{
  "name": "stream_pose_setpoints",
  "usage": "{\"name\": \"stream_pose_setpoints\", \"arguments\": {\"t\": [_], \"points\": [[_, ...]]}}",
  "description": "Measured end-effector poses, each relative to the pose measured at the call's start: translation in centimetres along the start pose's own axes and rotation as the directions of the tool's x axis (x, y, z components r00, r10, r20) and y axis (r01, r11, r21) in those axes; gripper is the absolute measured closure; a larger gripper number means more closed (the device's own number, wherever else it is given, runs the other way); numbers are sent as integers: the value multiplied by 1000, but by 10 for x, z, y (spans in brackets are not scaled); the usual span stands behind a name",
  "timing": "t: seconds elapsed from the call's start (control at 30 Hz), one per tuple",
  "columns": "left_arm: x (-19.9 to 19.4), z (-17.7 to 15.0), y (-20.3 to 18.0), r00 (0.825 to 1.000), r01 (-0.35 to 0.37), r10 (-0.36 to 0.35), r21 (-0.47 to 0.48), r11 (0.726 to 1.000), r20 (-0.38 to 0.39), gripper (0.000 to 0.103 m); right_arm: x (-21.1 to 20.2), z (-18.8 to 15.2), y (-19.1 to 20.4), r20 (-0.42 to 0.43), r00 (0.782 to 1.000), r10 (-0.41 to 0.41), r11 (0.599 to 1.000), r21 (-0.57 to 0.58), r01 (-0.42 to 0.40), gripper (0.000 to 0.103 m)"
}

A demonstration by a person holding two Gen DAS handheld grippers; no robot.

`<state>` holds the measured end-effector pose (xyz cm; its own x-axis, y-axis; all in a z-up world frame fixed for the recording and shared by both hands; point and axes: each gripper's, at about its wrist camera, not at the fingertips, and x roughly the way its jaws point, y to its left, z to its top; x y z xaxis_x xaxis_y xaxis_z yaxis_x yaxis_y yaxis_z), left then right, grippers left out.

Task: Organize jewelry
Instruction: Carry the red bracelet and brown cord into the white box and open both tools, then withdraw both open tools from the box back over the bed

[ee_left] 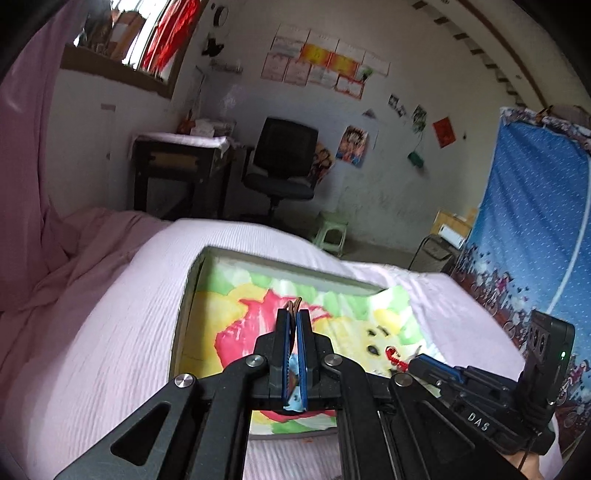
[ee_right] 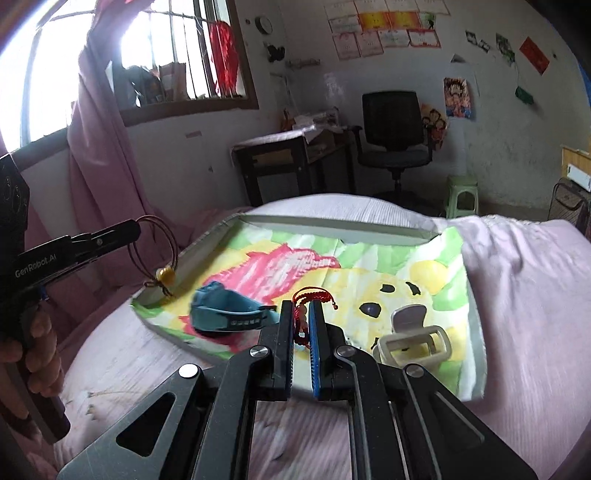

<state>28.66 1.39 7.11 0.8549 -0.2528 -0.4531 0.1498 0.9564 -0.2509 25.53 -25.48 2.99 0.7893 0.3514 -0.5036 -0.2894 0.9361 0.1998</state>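
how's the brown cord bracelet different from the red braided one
The brown cord bracelet is thin plain loops with a yellow bead; the red braided bracelet is knotted cord. The brown one hangs from the left gripper by the tray's left edge; the red sits in the right gripper. Both are gripped, lifted.

A black office chair (ee_right: 397,122) stands against the back wall, and everything else sits around it. A dark desk (ee_right: 291,166) is just to its left, with a barred window (ee_right: 147,55) and a pink curtain (ee_right: 99,147) further left. A pale green stool (ee_right: 461,195) stands to its right. Posters and certificates (ee_right: 384,35) hang on the wall above it. A pink bed cover (ee_right: 517,295) spreads in front of it, and a blue patterned cloth (ee_left: 524,221) hangs far to its right
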Motion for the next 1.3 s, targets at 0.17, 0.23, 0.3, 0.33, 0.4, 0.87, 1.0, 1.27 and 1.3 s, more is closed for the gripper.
{"name": "stream_pose_setpoints", "arguments": {"t": [0.17, 0.23, 0.3, 0.33, 0.4, 0.87, 1.0, 1.27, 1.3], "points": [[24, -13, 2, 996, -42, 42, 7, 999, -79, 99, 28, -4, -17, -64, 998, 5, 999, 53, -2, 96], [29, -17, 5, 993, -59, 59, 3, 998, -106, 99, 36, -6, -22, -91, 996, 1, 998, 66, 5, 96], [32, -19, 6, 989, -72, 71, -5, 997, -130, 98, 42, -10, -25, -108, 994, 7, 996, 85, 2, 96], [34, -20, 7, 988, -77, 75, -8, 997, -139, 98, 44, -11, -26, -118, 993, 10, 996, 91, 1, 96], [33, -21, 11, 986, -84, 79, -25, 996, -148, 98, 47, -14, -27, -129, 992, 5, 995, 95, 7, 96], [-8, -41, 6, 995, -62, 59, -41, 997, -75, 43, 0, -16, -22, -28, 998, -58, 996, 68, 60, 67], [-32, -53, -9, 998, -60, 60, 11, 998, -26, 25, -32, -21, -19, 60, 995, -81, 994, 74, 76, 51], [-69, -81, -25, 999, -46, 45, 35, 998, 24, 5, -94, -41, -22, 202, 972, -120, 988, 119, 97, 18], [-73, -84, -27, 999, -43, 42, 34, 999, 29, 4, -99, -43, -21, 208, 971, -119, 988, 120, 96, 16]]}}
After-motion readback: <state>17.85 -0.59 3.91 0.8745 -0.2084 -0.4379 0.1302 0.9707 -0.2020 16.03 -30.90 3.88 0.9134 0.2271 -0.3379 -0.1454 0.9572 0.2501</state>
